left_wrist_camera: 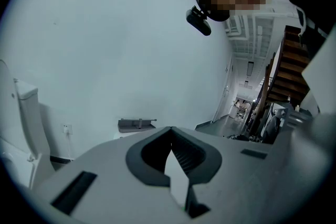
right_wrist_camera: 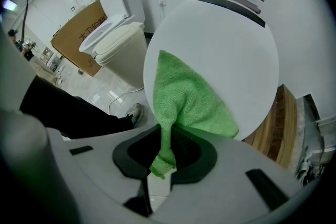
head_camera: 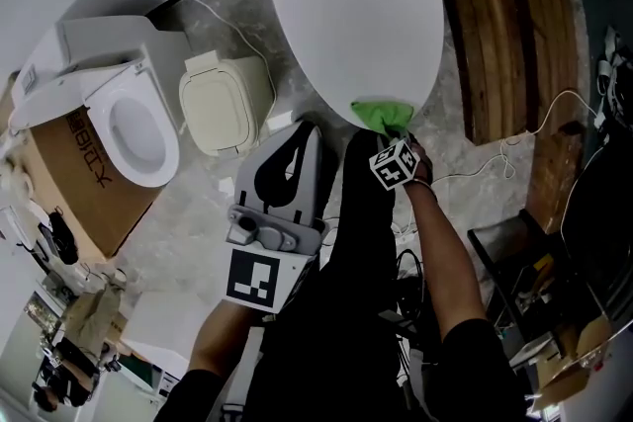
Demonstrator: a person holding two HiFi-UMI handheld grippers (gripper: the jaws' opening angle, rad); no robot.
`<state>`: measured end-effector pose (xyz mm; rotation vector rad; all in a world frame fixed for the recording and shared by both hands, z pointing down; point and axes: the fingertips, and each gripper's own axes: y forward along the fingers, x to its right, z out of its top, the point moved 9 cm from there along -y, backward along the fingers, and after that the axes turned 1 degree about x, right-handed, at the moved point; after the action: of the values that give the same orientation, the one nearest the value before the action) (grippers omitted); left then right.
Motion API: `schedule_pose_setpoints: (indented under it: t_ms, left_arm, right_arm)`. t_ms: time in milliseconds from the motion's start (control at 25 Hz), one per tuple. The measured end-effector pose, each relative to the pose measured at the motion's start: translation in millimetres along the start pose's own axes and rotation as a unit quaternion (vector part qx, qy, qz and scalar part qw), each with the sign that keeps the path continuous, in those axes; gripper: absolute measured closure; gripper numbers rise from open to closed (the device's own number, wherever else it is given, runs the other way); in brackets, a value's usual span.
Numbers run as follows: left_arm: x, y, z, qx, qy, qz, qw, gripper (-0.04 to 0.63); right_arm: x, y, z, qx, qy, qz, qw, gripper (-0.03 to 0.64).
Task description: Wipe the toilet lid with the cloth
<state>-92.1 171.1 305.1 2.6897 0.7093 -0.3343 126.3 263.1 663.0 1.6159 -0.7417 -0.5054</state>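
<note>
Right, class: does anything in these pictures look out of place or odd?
Yes. Beside the toilet lid with the green cloth on its front edge, two extra toilets crowd the same floor: a white toilet, lid up, by a cardboard box, and a beige toilet, lid shut.

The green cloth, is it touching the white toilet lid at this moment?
Touching. The right gripper view shows the cloth lying flat on the lower part of the lid, no gap between them, while the right gripper pinches its bunched end.
</note>
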Motion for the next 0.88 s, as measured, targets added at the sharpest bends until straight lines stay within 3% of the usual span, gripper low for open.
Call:
schedule_pose_setpoints:
  t_ms: [120, 240, 480, 640, 880]
  left_arm:
    - [1.6, 1.3, 1.8, 0.003, -0.003, 0.001, 1.0, 0.597]
    - [0.8, 2.2, 4.1, 0.005, 0.0, 0.004, 1.0, 0.597]
    - [-8.0, 6.1, 8.6, 0.013, -0.009, 0.03, 0.9994, 0.597]
    - [-12.3, 8.0, 13.0, 0.03, -0.012, 0.053, 0.9981, 0.597]
    - [-17.2, 21.3, 19.4, 0.036, -0.02, 0.091, 0.9949, 0.597]
  right_arm:
    - [2.3, -3.6, 0.4, 0.007, 0.039, 0.017, 0.999, 0.551]
    - [11.9, -21.7, 6.8, 0.056, 0.113, 0.032, 0.991, 0.551]
    - [60.3, -68.1, 41.0, 0.193, 0.247, 0.037, 0.949, 0.549]
    - [110.3, -87.4, 78.4, 0.254, 0.282, 0.017, 0.925, 0.549]
    - [194.4, -86.1, 143.2, 0.267, 0.301, -0.018, 0.915, 0.549]
